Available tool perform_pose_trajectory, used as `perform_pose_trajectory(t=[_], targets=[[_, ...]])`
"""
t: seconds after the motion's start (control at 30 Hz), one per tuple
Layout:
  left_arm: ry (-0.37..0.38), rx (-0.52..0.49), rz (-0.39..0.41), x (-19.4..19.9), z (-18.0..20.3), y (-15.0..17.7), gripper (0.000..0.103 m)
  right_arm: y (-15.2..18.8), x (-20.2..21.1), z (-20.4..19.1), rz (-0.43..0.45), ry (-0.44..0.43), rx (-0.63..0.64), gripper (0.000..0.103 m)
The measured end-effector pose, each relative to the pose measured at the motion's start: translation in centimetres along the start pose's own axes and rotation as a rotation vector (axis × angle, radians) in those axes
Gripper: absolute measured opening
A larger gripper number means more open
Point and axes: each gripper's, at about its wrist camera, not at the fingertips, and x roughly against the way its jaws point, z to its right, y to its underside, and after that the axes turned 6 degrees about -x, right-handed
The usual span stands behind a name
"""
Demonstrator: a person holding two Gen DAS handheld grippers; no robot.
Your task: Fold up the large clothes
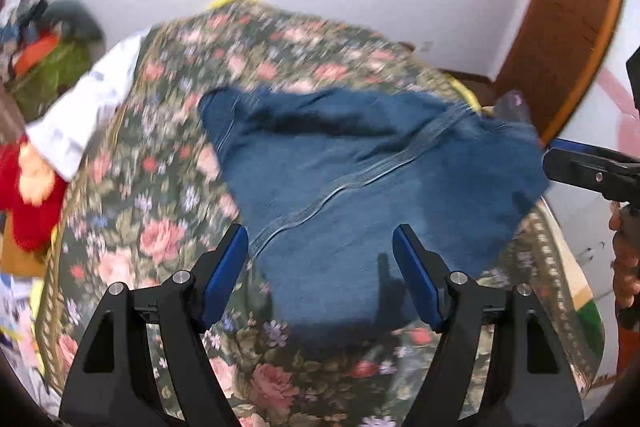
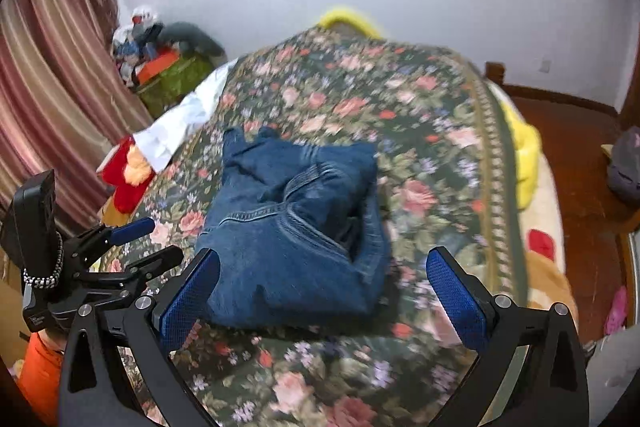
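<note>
Folded blue jeans [image 2: 294, 231] sit in a compact bundle mid-bed on the floral bedspread [image 2: 420, 155], seam and waistband stitching facing up. Left gripper [image 1: 320, 275] hovers over the near edge of the denim, jaws spread wide, nothing between its blue pads [image 1: 224, 275]. Right gripper [image 2: 320, 301] same: released, jaws flanking the bundle's near edge, not touching; white garment [image 2: 180, 125] lies at the bedspread's left edge.

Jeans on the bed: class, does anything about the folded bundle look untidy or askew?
Yes. The jeans sit on the floral bedspread as a lumpy bundle: its far left corner sticks up and the layers bunch unevenly. Neither hand-held gripper touches it; both are open.
</note>
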Motion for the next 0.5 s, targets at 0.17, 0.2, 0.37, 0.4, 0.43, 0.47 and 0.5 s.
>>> perform_pose_trajectory(t=[0.17,0.2,0.37,0.4,0.43,0.47,0.5], targets=[[0.034,0.031,-0.061,-3.0,-0.6,2.0,0.078,0.9,-5.2,3.0,-0.118,0.018,-0.115,0.103],[0.039,0.040,-0.052,-3.2,-0.5,2.4,0.080,1.5,-6.0,4.2,-0.146,0.011,-0.156,0.103],[0.122,0.097,-0.083,-5.0,-0.6,4.0,0.092,4.9,-7.3,8.0,-0.208,0.009,-0.205,0.103],[0.133,0.106,-0.082,-5.2,-0.5,4.3,0.093,5.4,-7.2,8.3,-0.215,0.010,-0.203,0.103],[0.143,0.112,-0.077,-5.2,-0.5,4.7,0.094,5.8,-7.1,8.5,-0.225,0.007,-0.201,0.103],[0.149,0.117,-0.073,-5.1,-0.5,4.9,0.094,5.9,-6.9,8.5,-0.231,0.004,-0.200,0.103],[0.157,0.125,-0.072,-5.1,-0.6,5.0,0.094,6.0,-6.8,8.5,-0.239,0.003,-0.197,0.103]])
